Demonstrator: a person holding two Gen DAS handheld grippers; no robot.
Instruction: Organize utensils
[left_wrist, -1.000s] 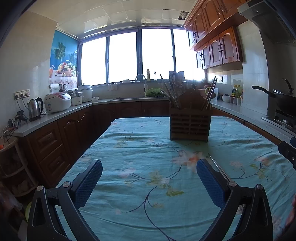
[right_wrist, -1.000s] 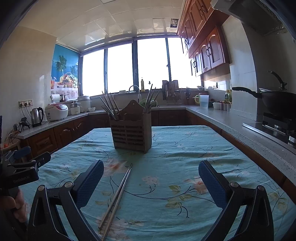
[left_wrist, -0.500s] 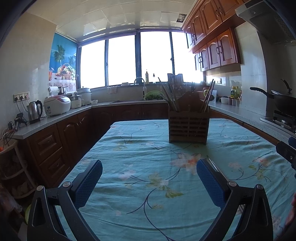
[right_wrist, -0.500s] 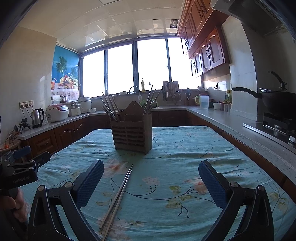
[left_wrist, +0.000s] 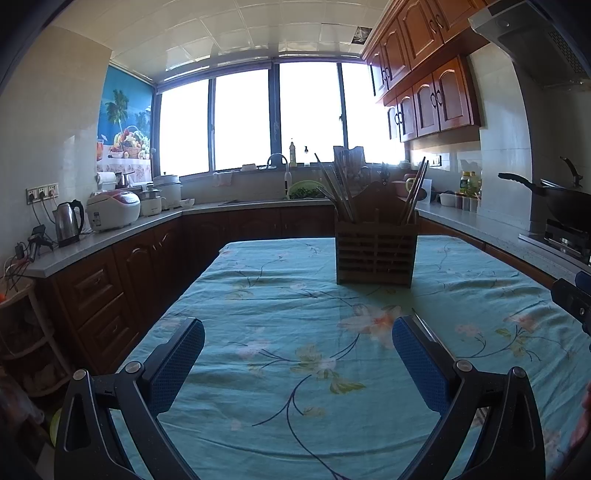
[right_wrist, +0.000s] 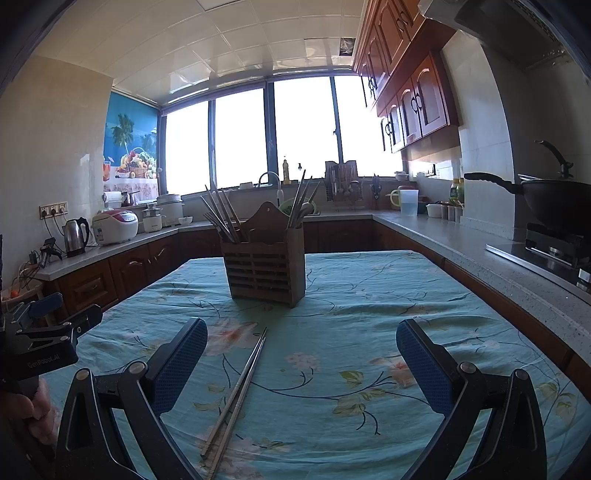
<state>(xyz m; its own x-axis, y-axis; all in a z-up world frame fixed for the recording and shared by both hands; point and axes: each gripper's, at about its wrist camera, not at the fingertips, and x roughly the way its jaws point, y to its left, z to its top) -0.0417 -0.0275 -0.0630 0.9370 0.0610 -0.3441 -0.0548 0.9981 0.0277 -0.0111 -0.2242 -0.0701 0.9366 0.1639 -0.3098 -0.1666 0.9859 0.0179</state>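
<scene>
Metal chopsticks (right_wrist: 236, 397) lay loose as a pair on the teal floral tablecloth (right_wrist: 369, 325), near side of the table, well short of the wooden utensil holder (right_wrist: 266, 266) standing upright mid-table. Holder already carried chopsticks in both end compartments, fanned outward. Right gripper (right_wrist: 301, 354) hovered above the cloth, blue pads spread wide, nothing between them; pair sat just inside its left pad. Left gripper (left_wrist: 297, 354) likewise wide apart and empty, off to the left, only the far tip of the pair peeking past its right finger in the left wrist view. Likely step: right-side approach to pick the pair up; not started. Risks, judged: thin smooth rods flat on soft cloth, so pads could skate over them or pinch fabric along with metal; grabbing only one rod would split the pair; off-centre grab would let them pivot and droop; steep insertion could clip the sticks already fanned in the holder or nudge the light holder over. Versus one second back: right view practically unchanged, pair and holder in the same spot; left view shifted slightly, holder sitting a touch more left in frame, both claws just as wide.
</scene>
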